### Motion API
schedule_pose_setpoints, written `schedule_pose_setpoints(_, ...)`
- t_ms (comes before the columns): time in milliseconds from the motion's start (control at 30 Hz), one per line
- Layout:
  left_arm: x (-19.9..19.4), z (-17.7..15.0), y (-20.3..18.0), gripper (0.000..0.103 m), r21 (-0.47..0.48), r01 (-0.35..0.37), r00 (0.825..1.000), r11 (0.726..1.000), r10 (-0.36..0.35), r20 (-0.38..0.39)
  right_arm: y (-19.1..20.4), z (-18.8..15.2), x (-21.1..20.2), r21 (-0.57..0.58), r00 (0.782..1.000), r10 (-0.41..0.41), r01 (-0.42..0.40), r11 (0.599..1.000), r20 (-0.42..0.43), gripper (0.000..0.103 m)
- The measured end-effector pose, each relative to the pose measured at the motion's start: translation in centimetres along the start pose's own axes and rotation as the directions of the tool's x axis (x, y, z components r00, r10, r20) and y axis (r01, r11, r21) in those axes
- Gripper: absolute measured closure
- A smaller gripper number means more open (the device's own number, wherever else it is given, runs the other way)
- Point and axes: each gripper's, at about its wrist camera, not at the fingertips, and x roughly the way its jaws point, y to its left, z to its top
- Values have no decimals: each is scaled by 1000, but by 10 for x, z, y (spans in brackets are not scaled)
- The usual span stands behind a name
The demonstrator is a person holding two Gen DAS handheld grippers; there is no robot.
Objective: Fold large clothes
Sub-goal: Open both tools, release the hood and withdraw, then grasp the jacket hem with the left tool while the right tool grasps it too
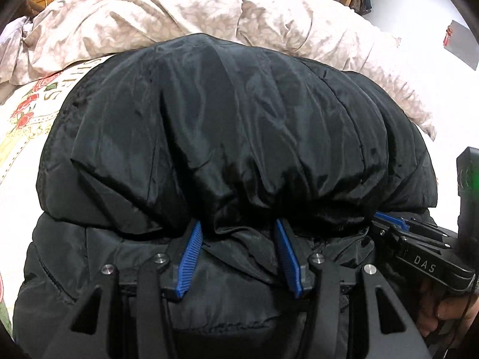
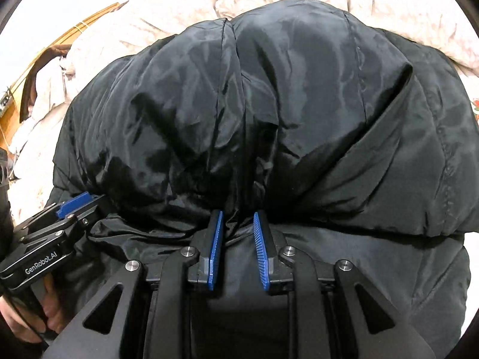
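A black puffer jacket (image 1: 239,137) is lying on a bed, folded over itself into a thick bundle whose long axis is running left to right across both wrist views, with the fold's loose edge facing the near side. Its shell is looking like slick, faintly glossy nylon, wrinkled and quilted into soft, rounded panels with stitched seams; the upper layer is bulging over a flatter, matte lower layer. The left gripper (image 1: 238,227) is pinching a wide gather of the upper layer's near edge between its ribbed blue pads, the jaws standing fairly far apart around the bunched cloth. The right gripper (image 2: 238,217) is clamping a thinner pleat of the same edge, its jaws nearly together. Beyond the jacket, a crumpled beige patterned duvet (image 1: 155,21) is lying at the far side, and a cream sheet with red roses (image 1: 27,110) is showing at the left.
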Motion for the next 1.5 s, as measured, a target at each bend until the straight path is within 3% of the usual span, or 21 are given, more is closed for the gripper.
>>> schedule_pose_setpoints(100,-10,9,-6,50,-28,-6,999,1000,5,-40,14,6,-18,2,1000,-16,16,1000,-14,81)
schedule_pose_setpoints(267,-62,9,-18,51,-6,-27,999,1000,27,23,19,-4,-76,13,998,-16,16,1000,69,77)
schedule_pose_setpoints(400,-100,-9,-28,51,8,-49,998,999,49,48,15,-25,-119,19,994,-18,16,1000,112,71)
schedule_pose_setpoints(733,-187,-65,-29,50,-14,-48,995,999,49,91,-7,-96,-204,81,987,-26,13,997,161,69)
schedule_pose_setpoints(933,-221,-90,-23,49,-52,-32,994,998,37,100,-8,-133,-227,91,987,-26,11,996,157,69)
schedule_pose_setpoints(1033,-232,-101,-24,47,-40,-42,993,998,46,109,-8,-145,-235,89,987,-19,5,996,160,58)
schedule_pose_setpoints(1500,-248,-128,-16,42,-47,-85,991,995,89,99,-25,-168,-249,118,985,-32,12,993,169,51)
